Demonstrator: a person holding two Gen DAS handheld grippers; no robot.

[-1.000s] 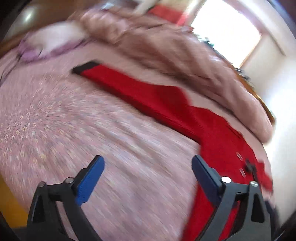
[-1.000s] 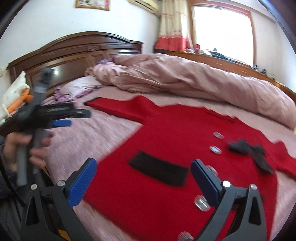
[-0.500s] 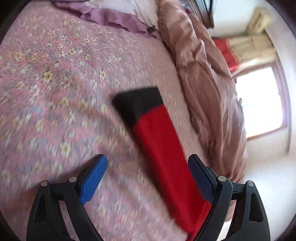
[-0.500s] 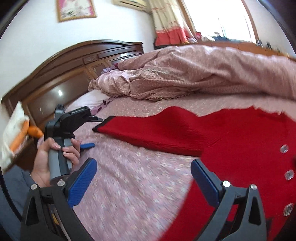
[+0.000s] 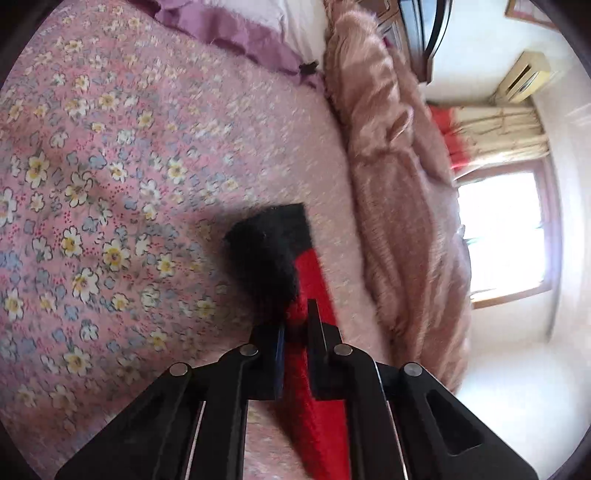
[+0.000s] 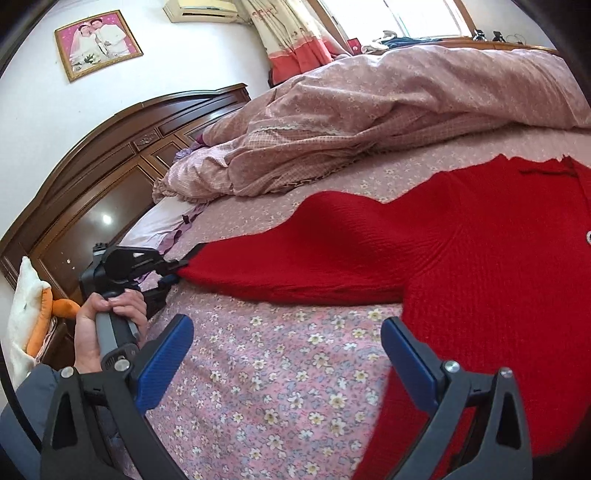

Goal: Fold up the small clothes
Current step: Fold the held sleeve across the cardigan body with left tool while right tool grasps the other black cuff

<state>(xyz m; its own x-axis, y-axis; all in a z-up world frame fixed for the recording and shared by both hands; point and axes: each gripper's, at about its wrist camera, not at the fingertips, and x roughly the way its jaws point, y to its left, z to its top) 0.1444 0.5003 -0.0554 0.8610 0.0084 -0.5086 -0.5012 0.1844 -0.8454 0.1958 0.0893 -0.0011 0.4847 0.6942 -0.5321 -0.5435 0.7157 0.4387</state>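
Note:
A red knitted cardigan (image 6: 480, 258) lies spread on the flowered bed sheet (image 6: 277, 354), one sleeve (image 6: 295, 258) stretched out to the left. In the left wrist view my left gripper (image 5: 295, 332) is shut on that red sleeve (image 5: 314, 406) just behind its black cuff (image 5: 266, 254). The left gripper also shows in the right wrist view (image 6: 173, 269) at the sleeve's end, held by a hand. My right gripper (image 6: 288, 354) is open and empty above the sheet, its right finger near the cardigan's body below the armpit.
A rumpled pink quilt (image 6: 369, 122) lies along the far side of the bed, also in the left wrist view (image 5: 399, 192). A dark wooden headboard (image 6: 122, 162) and a pillow (image 5: 236, 33) are at the head end. A stuffed toy (image 6: 33, 314) sits at left.
My left gripper moved up to the sleeve's cuff end and closed on it. My right gripper swung left and closer to the sheet, staying open.

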